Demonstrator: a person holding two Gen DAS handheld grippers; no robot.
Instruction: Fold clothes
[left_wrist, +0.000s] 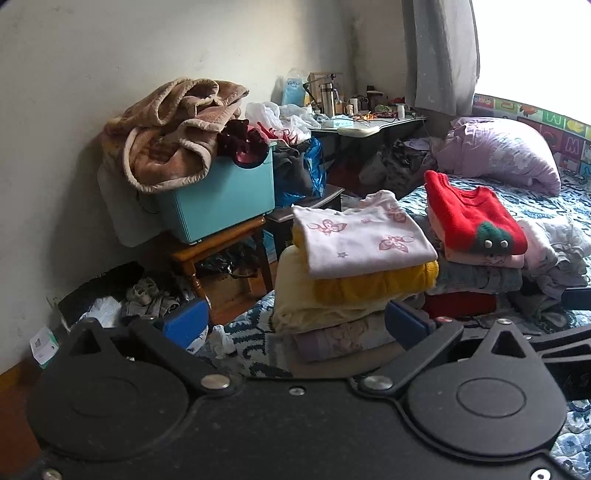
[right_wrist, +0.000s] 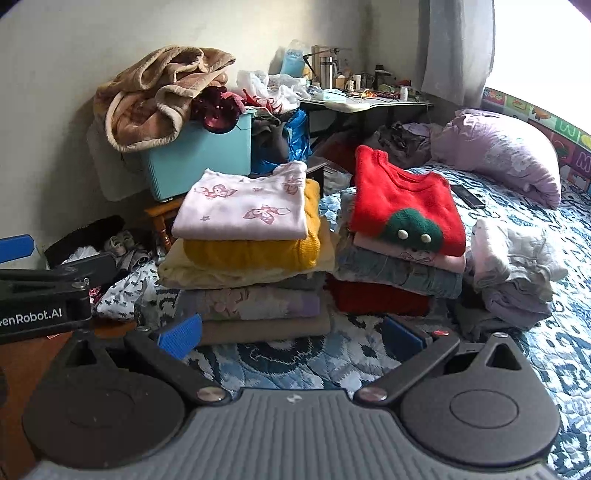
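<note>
Before the folded stacks (right_wrist: 255, 254) on the bed (right_wrist: 295, 362), both claws (left (left_wrist: 295, 326), right (right_wrist: 291, 334)) gape, holding nothing.

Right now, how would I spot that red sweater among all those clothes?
Start at the bed with the blue patterned quilt, where folded piles stand side by side. The red sweater tops the middle pile, right of the one capped by a white butterfly-print top. Only it carries a green knitted patch with two white buttons.
</note>
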